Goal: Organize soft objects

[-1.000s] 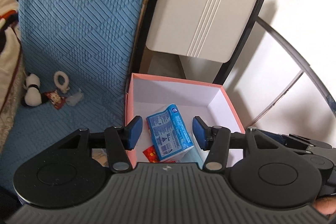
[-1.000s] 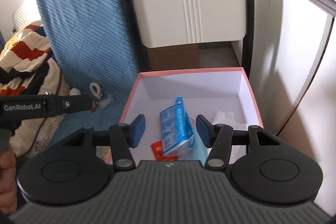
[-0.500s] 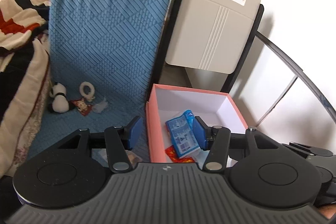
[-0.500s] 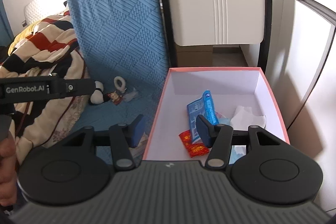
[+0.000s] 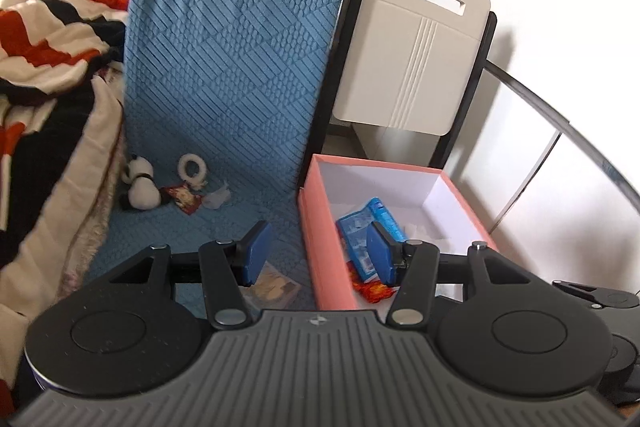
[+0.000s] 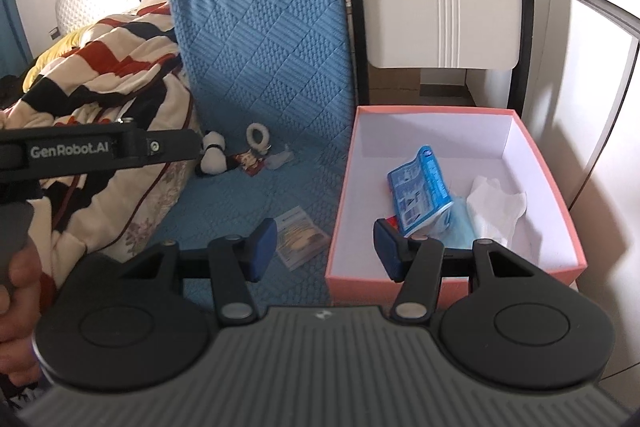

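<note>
Soft objects: tissue pack [image 6: 420, 189] inside pink box [image 6: 536, 163]; plush toy [image 5: 140, 187] on blue mattress [image 5: 224, 211]. Both grippers [image 5: 316, 253] [image 6: 324, 247] pulled back from box, jaws apart, empty; next pickup pending.

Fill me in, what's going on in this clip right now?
A person holds a claw in each hand, sorting soft items into a pink box. Both the left claw and right claw are open and carry nothing. The box already holds a blue tissue pack, a white tissue and a red packet. On the blue bedspread a black-and-white plush dog, a white ring and a flat packet lie outside the box.
</note>
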The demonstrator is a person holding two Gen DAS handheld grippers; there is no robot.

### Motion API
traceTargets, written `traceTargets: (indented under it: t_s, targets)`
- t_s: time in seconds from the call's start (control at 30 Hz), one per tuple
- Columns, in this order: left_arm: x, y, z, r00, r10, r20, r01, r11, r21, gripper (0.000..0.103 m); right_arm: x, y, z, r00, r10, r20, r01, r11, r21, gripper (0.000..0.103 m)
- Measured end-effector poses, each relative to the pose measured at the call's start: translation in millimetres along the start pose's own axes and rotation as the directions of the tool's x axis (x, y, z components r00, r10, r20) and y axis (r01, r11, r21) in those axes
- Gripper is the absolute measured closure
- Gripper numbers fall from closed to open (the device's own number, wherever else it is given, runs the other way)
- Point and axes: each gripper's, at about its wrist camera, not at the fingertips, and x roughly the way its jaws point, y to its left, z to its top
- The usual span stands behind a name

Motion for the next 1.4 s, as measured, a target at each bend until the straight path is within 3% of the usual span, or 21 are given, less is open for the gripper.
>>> traceTargets:
  t_s: [0.1, 0.5, 0.77, 0.97, 1.4]
  targets:
    - [-9.9, 6.4, -6.2, 0.999, 0.021, 0.034, -0.022, 1.0, 0.019, 0.044, -1.7, 9.9, -9.5, 1.0, 0.005, -0.002, -0.005, 1.0, 0.002, 0.047]
    - [-15.7, 36.2, -43.4, 0.998, 0.056, 0.007, -0.056, 0.998, -0.013, 0.044, 6.9, 33.2, -46.3, 0.999, 0.032, -0.042, -0.033, 0.999, -0.016, 0.047]
    - [-11.7, 48.9, -50.8, 0.996, 0.078, -0.036, -0.079, 0.997, -0.02, 0.044, 13.6, 36.9, -56.7, 0.998, 0.033, -0.061, -0.035, 0.999, -0.026, 0.047]
    - [7.7, 54.3, -49.2, 0.994, 0.093, -0.051, -0.094, 0.996, -0.007, 0.044, 25.6, 28.7, -59.0, 0.997, 0.041, -0.069, -0.041, 0.999, 0.009, 0.047]
    - [76.0, 84.3, -43.7, 0.996, 0.08, -0.043, -0.08, 0.997, -0.012, 0.044, 72.3, 34.6, -55.6, 0.994, 0.053, -0.1, -0.056, 0.998, -0.026, 0.047]
